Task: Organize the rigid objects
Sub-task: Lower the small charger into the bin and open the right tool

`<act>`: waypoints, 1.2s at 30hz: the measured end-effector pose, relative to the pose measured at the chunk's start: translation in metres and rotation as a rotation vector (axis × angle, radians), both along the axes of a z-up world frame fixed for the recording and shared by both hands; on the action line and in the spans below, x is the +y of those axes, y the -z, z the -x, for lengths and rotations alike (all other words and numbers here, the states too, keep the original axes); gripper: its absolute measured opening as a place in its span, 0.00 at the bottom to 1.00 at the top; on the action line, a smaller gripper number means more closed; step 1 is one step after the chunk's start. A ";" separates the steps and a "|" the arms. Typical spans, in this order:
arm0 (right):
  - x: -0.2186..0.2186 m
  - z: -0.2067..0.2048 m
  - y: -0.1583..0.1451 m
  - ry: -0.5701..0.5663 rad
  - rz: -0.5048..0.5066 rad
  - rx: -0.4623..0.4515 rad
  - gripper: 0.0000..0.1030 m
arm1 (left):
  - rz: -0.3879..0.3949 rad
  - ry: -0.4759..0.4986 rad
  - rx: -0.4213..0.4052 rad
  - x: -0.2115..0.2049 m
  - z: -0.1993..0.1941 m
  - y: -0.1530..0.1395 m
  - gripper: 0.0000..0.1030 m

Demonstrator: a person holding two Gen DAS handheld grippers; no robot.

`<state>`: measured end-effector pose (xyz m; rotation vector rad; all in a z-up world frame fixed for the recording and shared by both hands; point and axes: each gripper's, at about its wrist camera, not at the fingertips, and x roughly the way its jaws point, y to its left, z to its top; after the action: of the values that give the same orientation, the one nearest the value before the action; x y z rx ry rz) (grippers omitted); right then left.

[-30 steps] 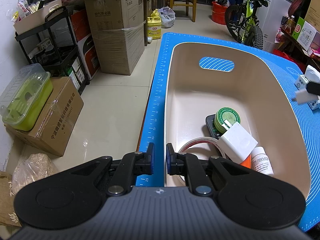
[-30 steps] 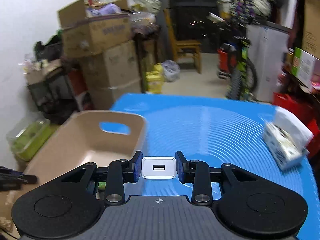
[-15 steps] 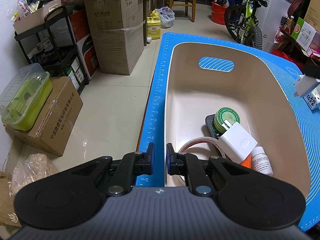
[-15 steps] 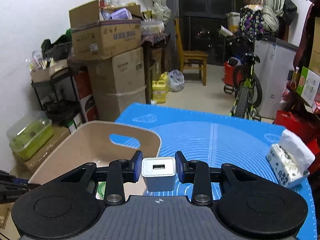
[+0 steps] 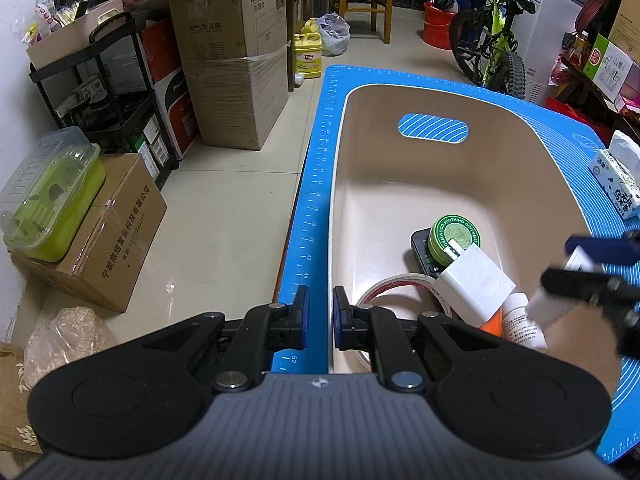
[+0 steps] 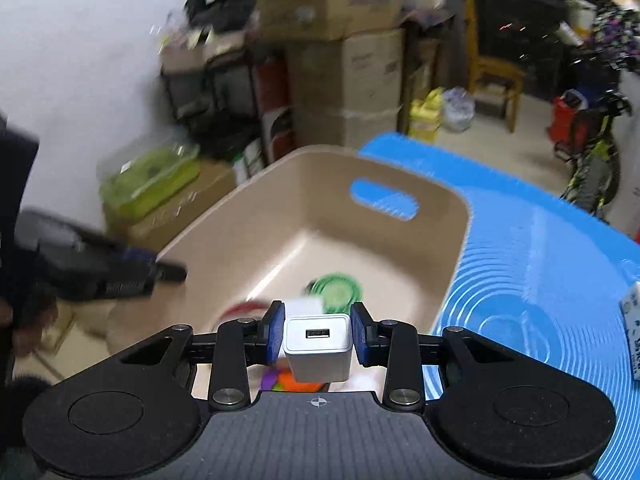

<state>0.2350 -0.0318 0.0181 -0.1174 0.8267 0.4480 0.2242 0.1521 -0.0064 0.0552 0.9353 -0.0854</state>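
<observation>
Our right claw (image 6: 318,334) grips a small white charger (image 6: 318,344) by its sides, socket face toward the camera. A second ago this claw was out over the blue mat (image 6: 540,264) on the worktop; now it has swung across to the beige bin (image 6: 460,216), and the charger hangs over the near end, above the things already inside. The left view confirms it: the right claw has come in at the right edge, where earlier it was only a small shape far off. We judge the carry nearly done, with only the release left.

Our left claw (image 5: 319,318) is closed on nothing, jaws a narrow gap apart, and has not shifted; it hovers at the bin's near left corner.

Counting the bin's contents in the left view: one green round tin (image 5: 454,240), one dark flat device (image 5: 420,246) under it, one roll of tape (image 5: 396,284), one larger white charger (image 5: 474,286), one small white bottle (image 5: 520,322), and one orange item mostly hidden. That makes two chargers with ours. One pack of tissues (image 5: 618,184) sits on the mat outside the bin.
</observation>
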 end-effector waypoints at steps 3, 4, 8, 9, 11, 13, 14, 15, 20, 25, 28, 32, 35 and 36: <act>0.004 0.000 0.007 -0.024 0.026 0.047 0.41 | 0.001 -0.001 0.000 0.000 0.000 0.000 0.14; 0.005 -0.002 0.010 -0.026 0.032 0.066 0.41 | 0.000 -0.001 0.000 0.000 0.000 0.000 0.14; 0.005 -0.005 0.024 -0.020 0.038 0.130 0.41 | 0.000 -0.001 0.000 0.001 -0.001 0.000 0.14; 0.006 -0.006 0.027 -0.021 0.035 0.144 0.41 | 0.000 -0.001 0.000 0.001 -0.001 0.000 0.14; 0.006 -0.008 0.032 -0.017 0.038 0.163 0.41 | 0.000 0.000 0.000 0.000 0.000 0.000 0.14; 0.007 -0.008 0.035 -0.018 0.040 0.162 0.41 | -0.002 0.000 0.000 0.001 -0.001 0.000 0.14; 0.008 -0.009 0.036 -0.018 0.044 0.160 0.41 | 0.000 -0.001 0.000 0.001 -0.001 0.000 0.14; 0.010 -0.010 0.037 -0.015 0.044 0.159 0.41 | 0.000 -0.001 0.001 0.001 -0.001 0.000 0.14; 0.016 -0.012 0.039 -0.008 0.086 0.133 0.42 | -0.001 -0.001 0.000 0.001 -0.001 -0.001 0.14; 0.021 -0.008 0.041 -0.023 0.119 0.107 0.58 | -0.001 -0.001 0.000 0.001 -0.001 -0.001 0.14; 0.024 -0.006 0.041 -0.026 0.104 0.105 0.67 | 0.000 -0.001 0.000 0.001 -0.001 -0.001 0.14; 0.026 -0.006 0.041 -0.022 0.101 0.099 0.70 | -0.001 -0.001 0.000 0.001 -0.001 -0.001 0.14; 0.025 -0.005 0.040 -0.018 0.094 0.097 0.73 | 0.000 -0.001 0.000 0.001 -0.001 -0.001 0.14; 0.025 -0.004 0.039 -0.013 0.088 0.097 0.74 | 0.000 -0.001 0.000 0.001 -0.001 0.000 0.14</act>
<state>0.2394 -0.0070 -0.0214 -0.1840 0.9420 0.4321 0.2253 0.1526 -0.0061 0.0550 0.9352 -0.0840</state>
